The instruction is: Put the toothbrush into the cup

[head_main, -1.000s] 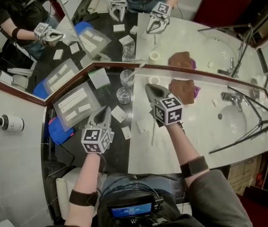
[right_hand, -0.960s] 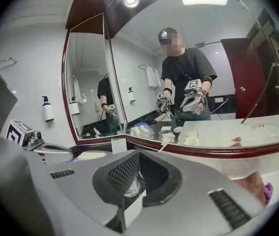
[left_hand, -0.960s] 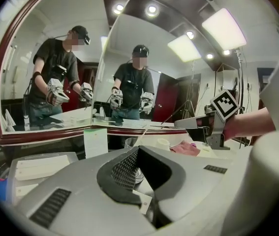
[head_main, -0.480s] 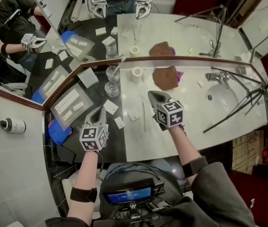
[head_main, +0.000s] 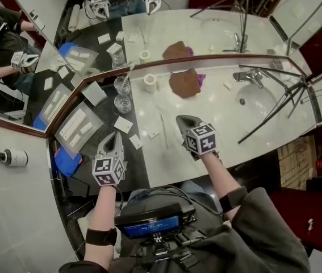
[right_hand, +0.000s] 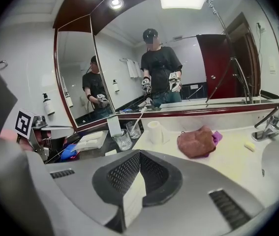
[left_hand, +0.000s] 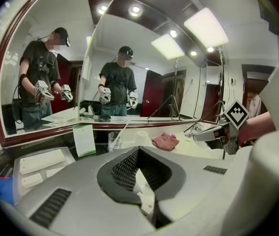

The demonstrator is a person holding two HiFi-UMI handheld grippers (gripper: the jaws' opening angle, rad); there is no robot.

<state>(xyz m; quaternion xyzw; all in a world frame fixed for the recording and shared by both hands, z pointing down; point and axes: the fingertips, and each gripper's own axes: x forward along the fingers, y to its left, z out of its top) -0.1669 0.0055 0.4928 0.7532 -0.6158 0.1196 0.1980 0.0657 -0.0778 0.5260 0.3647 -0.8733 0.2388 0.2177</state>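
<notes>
Overall: a bathroom counter [head_main: 217,129] seen from above, with a dark section at left, a white section at right and a mirror along the back.
Left gripper [head_main: 114,141]: jaws closed together with nothing between them; held over the dark section, pointing toward the mirror.
Right gripper [head_main: 182,120]: jaws closed together, empty; held over the white section, well apart from the cups.
Toothbrush [right_hand: 139,116]: stands slanted in the rear cup, head uppermost.
Rear cup [head_main: 121,85]: clear glass, upright, on the dark section close to the mirror's edge.
Front cup [head_main: 123,103]: clear glass, upright, just in front of the rear one.
Slim white stick [head_main: 163,131]: lies flat on the white section between the two grippers, nearer the right one; its kind cannot be told.
White roll [head_main: 149,82]: upright, just right of the cups.
Brown cloth [head_main: 184,83]: crumpled, right of the roll.
Small white packets [head_main: 122,124]: flat on the dark section ahead of the left gripper.
Tap [head_main: 240,75] and basin [head_main: 254,104]: at the far right.
</notes>
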